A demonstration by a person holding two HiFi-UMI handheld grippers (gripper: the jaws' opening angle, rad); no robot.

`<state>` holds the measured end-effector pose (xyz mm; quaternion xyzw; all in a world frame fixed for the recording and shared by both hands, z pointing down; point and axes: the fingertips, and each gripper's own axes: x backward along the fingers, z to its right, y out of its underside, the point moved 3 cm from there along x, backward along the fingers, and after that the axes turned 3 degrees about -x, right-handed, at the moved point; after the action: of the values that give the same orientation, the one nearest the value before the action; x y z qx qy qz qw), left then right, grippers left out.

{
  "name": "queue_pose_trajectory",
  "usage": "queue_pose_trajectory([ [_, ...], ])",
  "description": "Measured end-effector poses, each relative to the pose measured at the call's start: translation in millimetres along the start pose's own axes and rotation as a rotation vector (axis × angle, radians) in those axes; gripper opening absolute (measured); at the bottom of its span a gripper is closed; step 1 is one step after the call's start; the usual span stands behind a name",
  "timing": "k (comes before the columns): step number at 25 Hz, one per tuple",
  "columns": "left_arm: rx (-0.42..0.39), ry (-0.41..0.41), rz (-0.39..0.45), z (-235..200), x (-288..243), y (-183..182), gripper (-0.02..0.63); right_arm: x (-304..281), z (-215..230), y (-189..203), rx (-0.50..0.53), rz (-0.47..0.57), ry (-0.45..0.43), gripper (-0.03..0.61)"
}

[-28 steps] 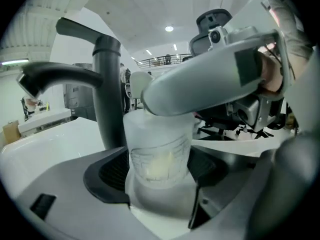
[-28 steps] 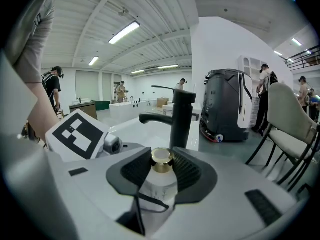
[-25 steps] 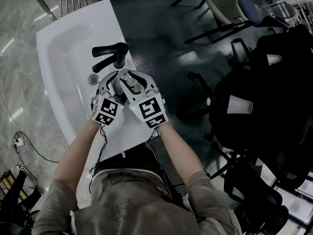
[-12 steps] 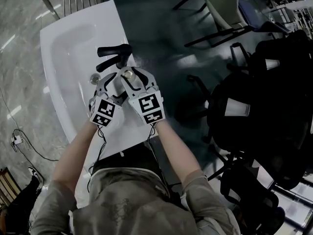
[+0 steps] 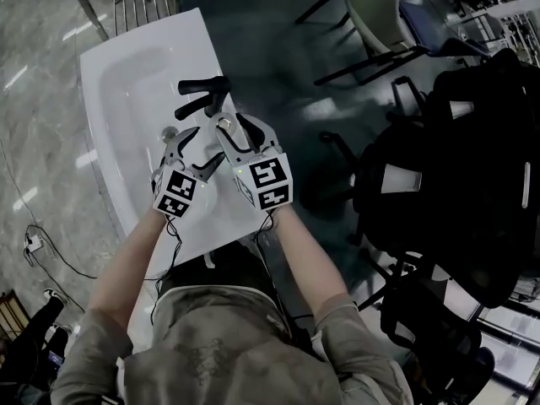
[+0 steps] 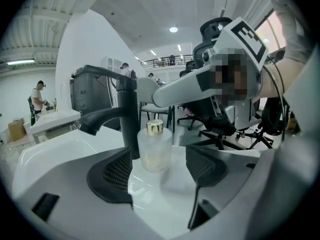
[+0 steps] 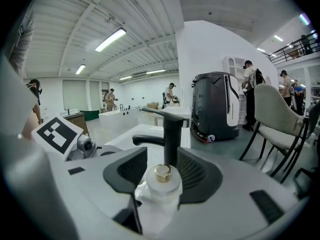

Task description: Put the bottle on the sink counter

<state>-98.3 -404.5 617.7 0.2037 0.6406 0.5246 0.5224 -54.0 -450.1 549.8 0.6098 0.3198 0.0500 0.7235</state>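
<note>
From here I count one bottle (image 6: 154, 154) with one gold cap (image 6: 154, 128), one black faucet (image 5: 202, 95), one white sink basin (image 5: 118, 99) with one drain (image 5: 170, 132), one pale chair (image 5: 380, 5), and one grey machine (image 7: 215, 104).

Bright ceiling strip lights (image 7: 112, 39), washed-out white sink (image 5: 110, 83), fisheye warping at gripper-view edges.

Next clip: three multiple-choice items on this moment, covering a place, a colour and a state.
1. The bottle is: A in the basin; B on the sink counter beside the faucet; C on the floor.
2. Its cap is: A gold; B red; C black.
3. The bottle: A lies on its side; B stands upright; C hangs upside down.
Key: B, the left gripper view shows it on the white counter by the black faucet; A, the cap gleams gold; B, its cap is on top.
</note>
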Motion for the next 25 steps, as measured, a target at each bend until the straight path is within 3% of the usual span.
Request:
queue_pose_trajectory([
  [3,-0.013,-0.009,0.004,1,15,-12,0.336,15,-3,-12,0.003,0.009,0.018,0.17],
  [4,-0.014,-0.024,0.008,0,20,-17,0.305,20,-3,-17,0.001,0.014,0.025,0.166],
  [5,-0.018,-0.041,0.015,-1,26,-22,0.218,26,-4,-21,-0.003,0.021,0.034,0.161],
  [6,-0.022,-0.055,0.022,-2,32,-28,0.183,32,-4,-25,-0.006,0.028,0.044,0.149],
  [9,-0.037,-0.072,0.048,-1,52,-46,0.177,52,-8,-39,-0.015,0.048,0.063,0.129],
  [17,-0.046,-0.131,0.19,-3,111,-104,0.054,107,-25,-88,0.0,0.142,0.095,0.083],
  [25,-0.085,-0.17,0.156,6,164,-139,0.031,165,-51,-123,0.026,0.206,0.084,0.052],
])
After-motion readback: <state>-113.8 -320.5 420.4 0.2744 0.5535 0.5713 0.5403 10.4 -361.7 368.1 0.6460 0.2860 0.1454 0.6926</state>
